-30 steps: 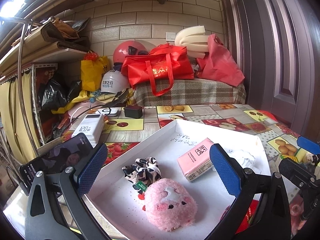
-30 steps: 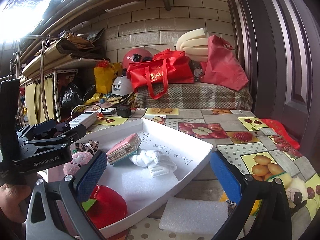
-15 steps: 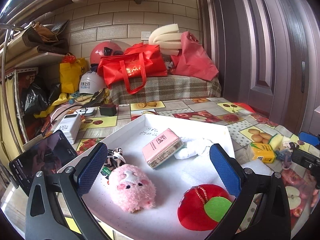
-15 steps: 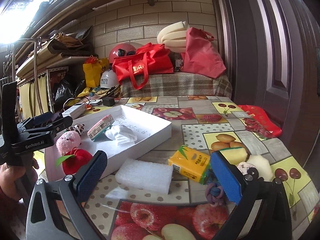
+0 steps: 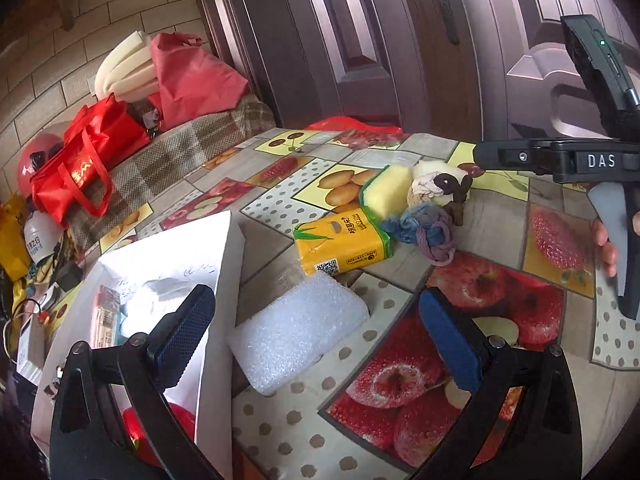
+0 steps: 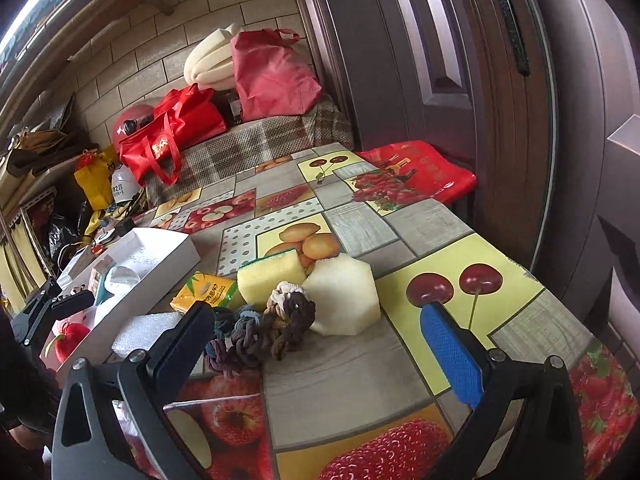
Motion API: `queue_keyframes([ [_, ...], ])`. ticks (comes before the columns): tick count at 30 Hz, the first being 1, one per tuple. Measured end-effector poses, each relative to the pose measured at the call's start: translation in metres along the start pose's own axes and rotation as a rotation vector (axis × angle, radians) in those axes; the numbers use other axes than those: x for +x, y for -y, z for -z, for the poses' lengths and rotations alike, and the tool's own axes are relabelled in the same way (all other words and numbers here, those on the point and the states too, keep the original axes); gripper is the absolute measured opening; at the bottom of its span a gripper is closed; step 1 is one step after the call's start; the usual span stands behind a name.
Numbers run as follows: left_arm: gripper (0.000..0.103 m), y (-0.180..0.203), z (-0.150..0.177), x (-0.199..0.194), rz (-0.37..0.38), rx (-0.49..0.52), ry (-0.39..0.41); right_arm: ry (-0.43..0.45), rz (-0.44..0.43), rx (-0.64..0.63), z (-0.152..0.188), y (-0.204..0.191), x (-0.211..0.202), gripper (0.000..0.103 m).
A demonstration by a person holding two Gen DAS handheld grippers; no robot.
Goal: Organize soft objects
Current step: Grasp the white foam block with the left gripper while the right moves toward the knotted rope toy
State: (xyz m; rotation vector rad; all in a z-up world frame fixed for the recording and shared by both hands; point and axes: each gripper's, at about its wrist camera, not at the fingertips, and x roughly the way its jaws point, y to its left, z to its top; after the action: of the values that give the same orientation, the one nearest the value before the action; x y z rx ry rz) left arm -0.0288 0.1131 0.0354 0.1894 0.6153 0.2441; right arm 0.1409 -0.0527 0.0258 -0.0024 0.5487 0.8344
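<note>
- Within 1 second both views had swung from the white box [image 5: 224, 264] to the loose soft items beside it on the worktop [image 6: 352, 376].
- Left hand-held gripper [image 5: 316, 332] gaped wide, empty, over the white foam block [image 5: 296, 332].
- Right hand-held gripper [image 6: 320, 352] gaped wide, empty, near the braided ropes [image 6: 256, 336], probably next for boxing.

Place: we're in a cluttered home storeroom.
Signs: we see a fruit-print tablecloth [image 6: 400, 224], red shopping bag [image 6: 176, 128], helmet [image 6: 130, 120], brick wall [image 6: 160, 40].
</note>
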Motion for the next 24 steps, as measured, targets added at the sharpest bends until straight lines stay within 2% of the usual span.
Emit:
queue_keyframes([
  [2,0.103,-0.004,-0.008,0.017,-0.012,-0.037,-0.033,0.002,-0.015,0.013,0.000,0.001,0.001,0.103],
  [5,0.103,-0.009,-0.013,0.037,0.012,-0.086,-0.099,-0.007,-0.036,0.045,0.000,0.007,0.004,0.103],
  [7,0.103,-0.007,-0.012,0.048,0.025,-0.082,-0.156,-0.009,-0.051,0.080,-0.001,0.013,0.005,0.103],
  [8,0.103,-0.006,-0.010,0.051,0.045,-0.083,-0.181,-0.009,-0.057,0.101,0.000,0.017,0.005,0.103],
  [10,0.103,-0.003,-0.005,0.054,0.147,-0.120,-0.228,-0.005,-0.065,0.144,0.000,0.025,0.004,0.103],
  [11,0.103,0.001,-0.003,0.049,0.138,-0.121,-0.221,-0.003,-0.069,0.165,0.000,0.029,0.004,0.103],
  [14,0.103,0.016,0.003,0.032,0.185,-0.138,-0.204,-0.001,-0.077,0.218,0.002,0.038,0.003,0.103],
  [18,0.102,0.036,0.005,0.007,0.305,-0.118,-0.166,-0.002,-0.084,0.261,0.003,0.046,0.003,0.103],
  [19,0.102,0.038,0.003,0.002,0.290,-0.095,-0.146,-0.003,-0.085,0.264,0.003,0.046,0.004,0.103],
  [22,0.103,0.036,-0.010,0.002,0.139,0.018,-0.107,-0.005,-0.090,0.262,0.002,0.045,0.005,0.103],
  [24,0.103,0.023,-0.021,0.013,0.104,0.031,-0.120,-0.006,-0.093,0.258,0.002,0.043,0.005,0.103],
])
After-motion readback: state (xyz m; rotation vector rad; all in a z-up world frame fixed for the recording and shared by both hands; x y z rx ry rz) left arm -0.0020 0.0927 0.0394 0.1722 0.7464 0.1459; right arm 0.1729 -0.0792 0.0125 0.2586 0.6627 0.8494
